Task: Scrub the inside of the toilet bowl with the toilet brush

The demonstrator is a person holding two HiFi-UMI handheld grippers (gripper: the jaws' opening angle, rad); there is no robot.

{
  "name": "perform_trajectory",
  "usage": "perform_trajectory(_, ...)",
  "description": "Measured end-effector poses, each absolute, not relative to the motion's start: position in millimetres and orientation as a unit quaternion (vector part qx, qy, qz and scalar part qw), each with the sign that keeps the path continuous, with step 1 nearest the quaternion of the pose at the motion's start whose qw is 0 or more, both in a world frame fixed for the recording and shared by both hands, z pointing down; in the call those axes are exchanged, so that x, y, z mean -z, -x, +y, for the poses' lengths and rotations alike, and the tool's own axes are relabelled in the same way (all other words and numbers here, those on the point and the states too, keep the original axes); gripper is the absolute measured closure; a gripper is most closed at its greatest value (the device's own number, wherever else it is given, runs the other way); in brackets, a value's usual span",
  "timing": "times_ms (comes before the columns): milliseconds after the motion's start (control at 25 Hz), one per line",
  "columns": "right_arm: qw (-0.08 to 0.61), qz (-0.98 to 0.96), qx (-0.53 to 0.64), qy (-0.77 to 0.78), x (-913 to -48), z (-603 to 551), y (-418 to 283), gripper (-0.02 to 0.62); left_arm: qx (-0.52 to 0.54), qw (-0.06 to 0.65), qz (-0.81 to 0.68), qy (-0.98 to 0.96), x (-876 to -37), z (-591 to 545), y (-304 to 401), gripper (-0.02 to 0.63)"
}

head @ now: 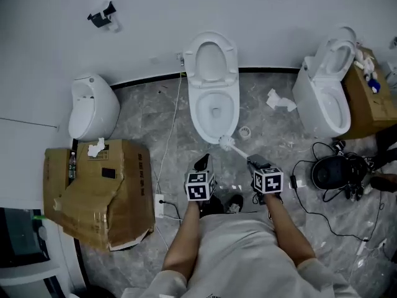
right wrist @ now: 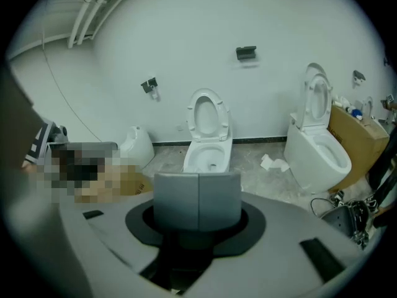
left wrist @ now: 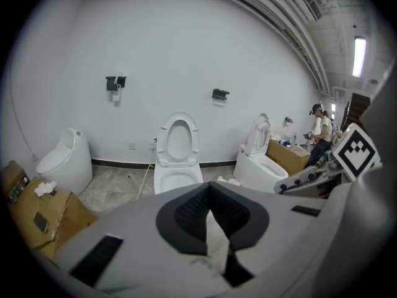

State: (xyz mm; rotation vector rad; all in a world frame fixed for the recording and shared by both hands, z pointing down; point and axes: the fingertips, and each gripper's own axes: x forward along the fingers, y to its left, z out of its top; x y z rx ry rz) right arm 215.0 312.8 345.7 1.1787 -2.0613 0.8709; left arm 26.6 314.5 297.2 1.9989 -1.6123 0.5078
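Observation:
The white toilet [head: 214, 92] stands against the wall with its lid up and its bowl open; it also shows ahead in both gripper views [left wrist: 178, 166] [right wrist: 208, 154]. In the head view my right gripper [head: 257, 164] is shut on the handle of the toilet brush [head: 227, 143]. The white brush head hangs just before the bowl's front rim, above the floor. In the right gripper view the grey fingers [right wrist: 180, 200] stand together and hide the brush. My left gripper [head: 202, 162] [left wrist: 211, 213] hovers to the left of the brush, shut with a white tissue scrap [left wrist: 217, 244] pinched between its black pads.
A second toilet [head: 325, 92] and a cardboard box [head: 369, 98] stand at the right. A small white toilet [head: 93, 104] and a torn cardboard box [head: 99, 191] stand at the left. Crumpled tissue [head: 280, 100], cables and a black device [head: 335, 172] lie on the floor. A person [left wrist: 319, 135] stands far right.

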Motion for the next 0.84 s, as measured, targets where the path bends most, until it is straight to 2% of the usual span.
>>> perform_trajectory(400, 0.334, -0.796, -0.260, -0.433, -344, 352, -233, 0.425, -0.187, 0.228, -0.617, -0.730, -295, 348, -29, 0.578)
perform_trajectory(640, 0.320, -0.787, -0.266, -0.454, -343, 356, -257, 0.425, -0.189, 0.227, -0.611, -0.734, -295, 354, -45, 0.578)
perform_trajectory(840, 0.395, -0.792, -0.158, -0.439, -337, 359, -269, 0.425, -0.200, 0.221, -0.608, -0.736, -296, 365, -65, 0.577)
